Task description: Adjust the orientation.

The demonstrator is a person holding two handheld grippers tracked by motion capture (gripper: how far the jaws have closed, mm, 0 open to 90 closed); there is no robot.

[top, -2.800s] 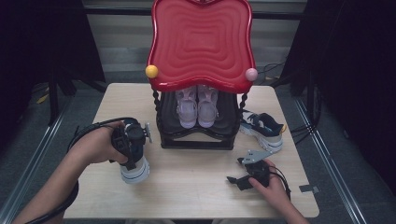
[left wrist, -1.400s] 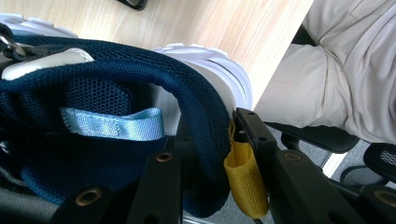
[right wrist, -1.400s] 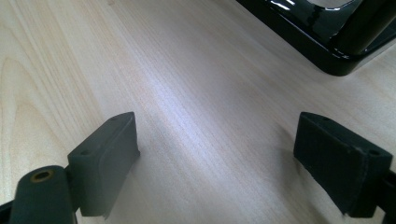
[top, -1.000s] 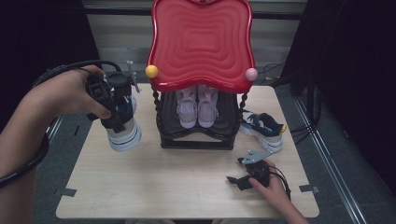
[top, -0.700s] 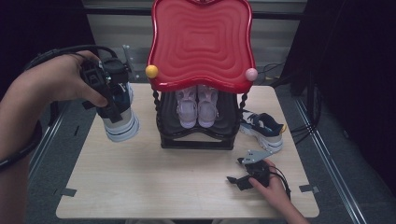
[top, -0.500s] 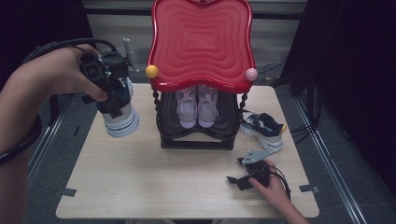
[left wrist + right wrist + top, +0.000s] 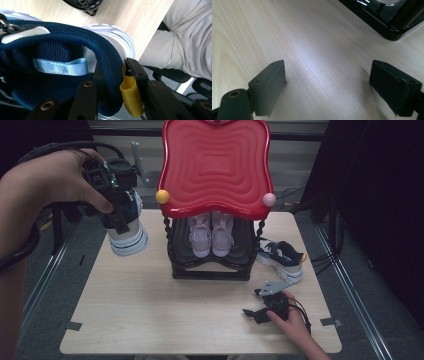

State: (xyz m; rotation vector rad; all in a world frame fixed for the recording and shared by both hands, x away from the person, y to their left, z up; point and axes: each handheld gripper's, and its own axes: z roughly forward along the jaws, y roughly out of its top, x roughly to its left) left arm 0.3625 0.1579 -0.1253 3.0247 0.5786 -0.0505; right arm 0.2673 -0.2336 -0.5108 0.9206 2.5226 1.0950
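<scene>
A navy and white sneaker [image 7: 126, 227] hangs in the air left of the shoe rack, held by its heel collar. My left gripper [image 7: 112, 202] is shut on that sneaker; in the left gripper view its jaws pinch the navy collar [image 7: 110, 67] beside the yellow pull tab [image 7: 130, 93], with a light-blue strap [image 7: 61, 66] inside the shoe. The matching sneaker [image 7: 280, 259] lies on the table right of the rack. Low on the wooden table [image 7: 150, 310] rests my right gripper [image 7: 257, 305], open, its two pads [image 7: 268, 82] spread wide over bare wood.
A black shoe rack [image 7: 212, 265] with a red wavy top [image 7: 215, 165] stands mid-table, a pair of pink shoes [image 7: 211, 232] on its shelf. The rack's black base [image 7: 387, 20] lies ahead of the right jaws. A person's trouser leg [image 7: 180, 37] is beside the table edge.
My left hand has lifted the navy sneaker higher and slightly toward the rack's top. The right hand has stayed put on the table.
</scene>
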